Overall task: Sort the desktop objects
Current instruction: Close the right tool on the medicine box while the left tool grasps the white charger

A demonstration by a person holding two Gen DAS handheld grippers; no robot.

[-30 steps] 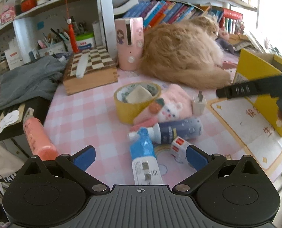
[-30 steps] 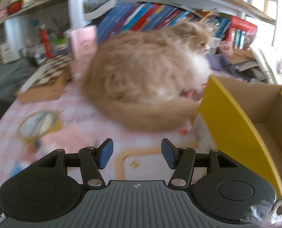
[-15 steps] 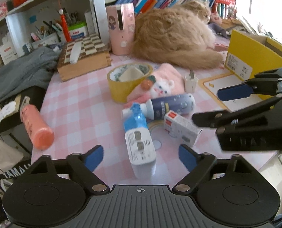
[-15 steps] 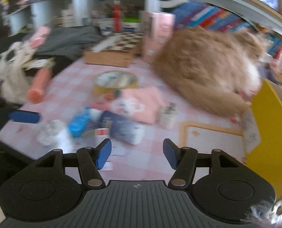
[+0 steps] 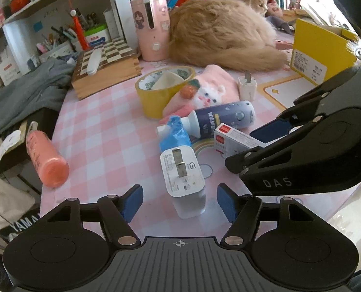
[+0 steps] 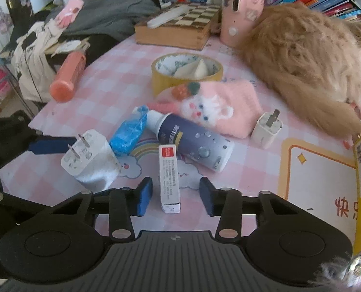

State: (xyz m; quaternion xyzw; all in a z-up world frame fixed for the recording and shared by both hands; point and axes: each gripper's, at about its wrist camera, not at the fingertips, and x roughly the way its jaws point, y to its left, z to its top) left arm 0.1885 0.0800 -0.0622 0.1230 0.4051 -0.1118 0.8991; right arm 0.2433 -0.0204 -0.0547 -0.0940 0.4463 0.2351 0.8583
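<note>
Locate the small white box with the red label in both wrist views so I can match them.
Left wrist view: the small white box lies right of centre, just below the dark blue bottle, partly behind the other hand-held gripper.
Right wrist view: the box is at lower centre, lengthwise between the blue pads, which do not touch it.
Shared landmark: the yellow tape roll, beyond the bottle in both.

The surface [image 5: 100, 131] lies bare on the left, between the orange bottle [image 5: 46, 155] at its edge and the central clutter. In the middle, the white charger [image 5: 183, 172], blue packet [image 5: 174, 135], navy bottle [image 5: 225, 118] and small carton [image 6: 168, 177] crowd together. Behind them, the tape roll [image 5: 161, 90], wooden box [image 5: 107, 70] and cat [image 5: 224, 36] block the back; the yellow box [image 5: 319, 51] walls the right.
</note>
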